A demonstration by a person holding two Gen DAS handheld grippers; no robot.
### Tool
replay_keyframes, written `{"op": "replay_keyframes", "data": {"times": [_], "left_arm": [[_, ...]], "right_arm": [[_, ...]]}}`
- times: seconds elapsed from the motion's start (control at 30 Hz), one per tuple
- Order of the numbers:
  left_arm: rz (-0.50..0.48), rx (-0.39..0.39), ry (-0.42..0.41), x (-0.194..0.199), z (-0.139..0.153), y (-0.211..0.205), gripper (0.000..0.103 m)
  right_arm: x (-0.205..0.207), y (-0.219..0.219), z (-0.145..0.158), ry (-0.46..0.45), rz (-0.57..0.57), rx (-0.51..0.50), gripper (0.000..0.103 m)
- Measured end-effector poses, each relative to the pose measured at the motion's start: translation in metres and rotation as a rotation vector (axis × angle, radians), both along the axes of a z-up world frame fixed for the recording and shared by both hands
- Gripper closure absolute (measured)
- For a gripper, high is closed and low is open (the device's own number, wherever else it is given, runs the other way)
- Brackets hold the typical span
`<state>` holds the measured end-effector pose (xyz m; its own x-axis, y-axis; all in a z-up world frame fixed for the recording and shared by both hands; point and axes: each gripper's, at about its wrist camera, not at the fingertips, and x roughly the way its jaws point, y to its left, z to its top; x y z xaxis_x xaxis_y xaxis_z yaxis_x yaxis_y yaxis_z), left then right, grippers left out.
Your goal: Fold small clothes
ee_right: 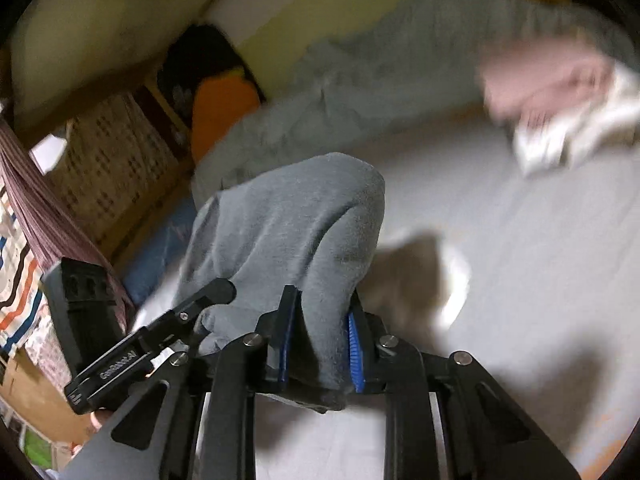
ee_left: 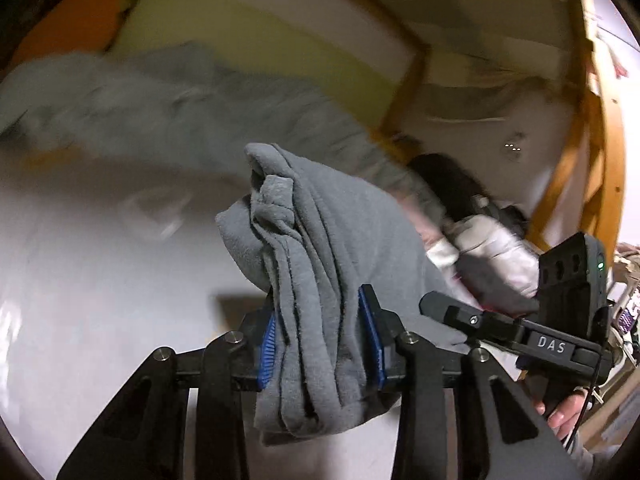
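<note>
I see the small grey fleece garment (ee_left: 320,264) bunched and lifted above the white bed sheet (ee_left: 100,280), pinched in both tongs. My left gripper (ee_left: 322,340) clamps one gathered end, my right gripper (ee_right: 320,344) clamps the other. Behind the garment, on the sheet, lies a blurred grey blanket (ee_right: 380,72).

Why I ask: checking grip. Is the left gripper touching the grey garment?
Touching: the left wrist view shows the left gripper's blue pads pressed on the bunched grey garment.
</note>
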<state>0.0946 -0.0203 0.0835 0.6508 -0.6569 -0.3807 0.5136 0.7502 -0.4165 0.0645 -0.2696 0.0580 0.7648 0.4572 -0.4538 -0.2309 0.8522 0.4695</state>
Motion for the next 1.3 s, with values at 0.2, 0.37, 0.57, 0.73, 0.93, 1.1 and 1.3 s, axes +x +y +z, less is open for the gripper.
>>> {"op": "replay_keyframes", "data": {"times": [0.2,0.37,0.57,0.73,0.93,1.1,1.3], "left_arm": [[-0.164,-0.046,-0.134,0.084,0.054,-0.117,0.066],[-0.232,-0.08,-0.104,0.147,0.047,-0.197,0.066],[-0.244,-0.028,-0.058,0.187,0.02,-0.257,0.065],[-0.273,0.034,0.045,0.215,-0.027,-0.296,0.053],[-0.22,0.03,-0.035,0.2,-0.03,-0.293,0.042],[-0.065,0.157,-0.319,0.154,-0.017,-0.271,0.006],[0.042,0.128,-0.407,0.121,-0.026,-0.238,0.0]], "right_arm": [[0.035,-0.092,0.076,-0.142,-0.194,-0.149,0.08],[0.076,-0.159,0.086,-0.148,-0.32,-0.202,0.08],[0.118,-0.224,0.061,-0.103,-0.381,-0.177,0.08],[0.143,-0.252,0.024,-0.024,-0.471,-0.2,0.08],[0.131,-0.247,0.014,-0.117,-0.506,-0.314,0.07],[0.086,-0.237,0.015,-0.332,-0.575,-0.352,0.018],[0.039,-0.23,-0.006,-0.43,-0.596,-0.369,0.001]]}}
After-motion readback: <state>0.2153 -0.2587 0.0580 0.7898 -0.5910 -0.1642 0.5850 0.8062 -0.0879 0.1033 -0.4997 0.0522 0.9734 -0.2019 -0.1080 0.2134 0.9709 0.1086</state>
